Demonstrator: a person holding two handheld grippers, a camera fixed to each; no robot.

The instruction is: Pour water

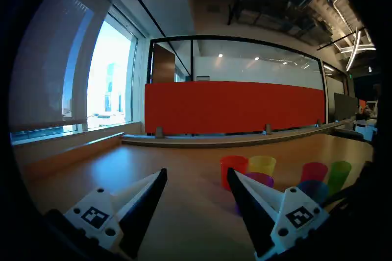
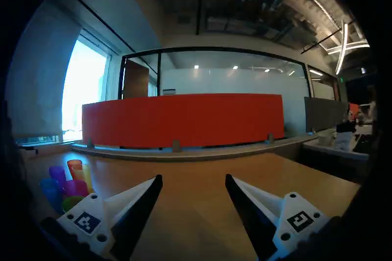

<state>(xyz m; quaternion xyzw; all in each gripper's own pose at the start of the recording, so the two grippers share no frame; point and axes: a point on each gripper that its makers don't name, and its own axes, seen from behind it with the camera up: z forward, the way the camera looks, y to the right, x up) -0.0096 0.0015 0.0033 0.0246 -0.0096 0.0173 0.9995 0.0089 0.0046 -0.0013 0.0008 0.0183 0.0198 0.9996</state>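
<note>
Several coloured plastic cups stand grouped on the wooden table (image 1: 186,212): a red cup (image 1: 233,167), a yellow cup (image 1: 262,164), a purple cup (image 1: 261,179), a pink cup (image 1: 314,171), a green cup (image 1: 339,174) and a blue cup (image 1: 313,190). My left gripper (image 1: 197,177) is open just short of them, its right finger in front of the red and purple cups. In the right gripper view the same cluster sits at far left, with the blue cup (image 2: 50,190) and purple cup (image 2: 57,173) nearest. My right gripper (image 2: 193,182) is open over bare table (image 2: 206,187).
A red divider panel (image 1: 235,106) runs along the table's far edge. A window (image 1: 110,77) and its sill border the left side. Another desk with items (image 2: 338,141) lies to the right beyond the table edge.
</note>
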